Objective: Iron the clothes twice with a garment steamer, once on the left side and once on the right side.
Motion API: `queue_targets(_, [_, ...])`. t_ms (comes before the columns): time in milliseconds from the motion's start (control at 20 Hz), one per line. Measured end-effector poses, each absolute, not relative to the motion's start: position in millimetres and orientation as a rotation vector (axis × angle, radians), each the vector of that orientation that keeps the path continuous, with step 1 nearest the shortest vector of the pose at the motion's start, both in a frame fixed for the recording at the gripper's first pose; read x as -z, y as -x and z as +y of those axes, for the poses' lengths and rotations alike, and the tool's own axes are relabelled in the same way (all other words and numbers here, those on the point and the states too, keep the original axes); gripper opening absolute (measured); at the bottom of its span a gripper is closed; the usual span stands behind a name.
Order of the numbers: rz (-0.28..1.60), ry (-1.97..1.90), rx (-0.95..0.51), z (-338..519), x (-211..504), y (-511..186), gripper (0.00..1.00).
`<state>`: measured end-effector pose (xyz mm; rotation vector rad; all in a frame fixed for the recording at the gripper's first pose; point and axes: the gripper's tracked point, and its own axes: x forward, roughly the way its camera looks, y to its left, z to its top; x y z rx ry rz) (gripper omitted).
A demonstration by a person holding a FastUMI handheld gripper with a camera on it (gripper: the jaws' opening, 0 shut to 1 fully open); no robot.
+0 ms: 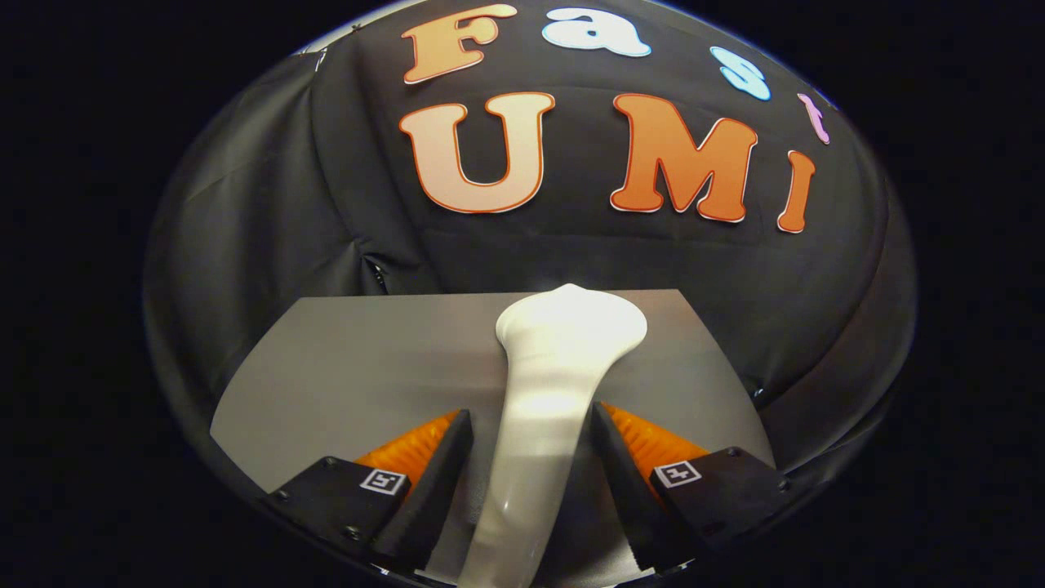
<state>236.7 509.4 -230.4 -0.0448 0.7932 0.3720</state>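
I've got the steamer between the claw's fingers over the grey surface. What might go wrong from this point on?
1. The glossy white plastic garment steamer has a smooth, tapering handle; with the claw fingers flanking it and firm pressing unclear, it might slip or twist.
2. Its wide head sits near the far edge of the flat grey sheet, so a forward stroke might overrun onto the black cloth wall.

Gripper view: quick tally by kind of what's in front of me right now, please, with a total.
Garment steamer, white, between the fingers of the hand-held gripper: 1
Grey table surface under it: 1
Black cloth wall beyond: 1
Total: 3
Whether both fingers press the steamer cannot be told.
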Motion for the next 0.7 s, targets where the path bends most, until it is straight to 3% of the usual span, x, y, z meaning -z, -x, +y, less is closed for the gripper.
queue_targets(200, [0.794,0.031,-0.418,512,231,-236,0.84])
queue_targets(250, [0.800,0.005,-0.423,514,232,-235,0.71])
queue_targets(450, [0.858,-0.158,-0.491,526,228,-228,0.47])
queue_targets(700, [0.697,-0.184,-0.583,534,190,-224,0.46])
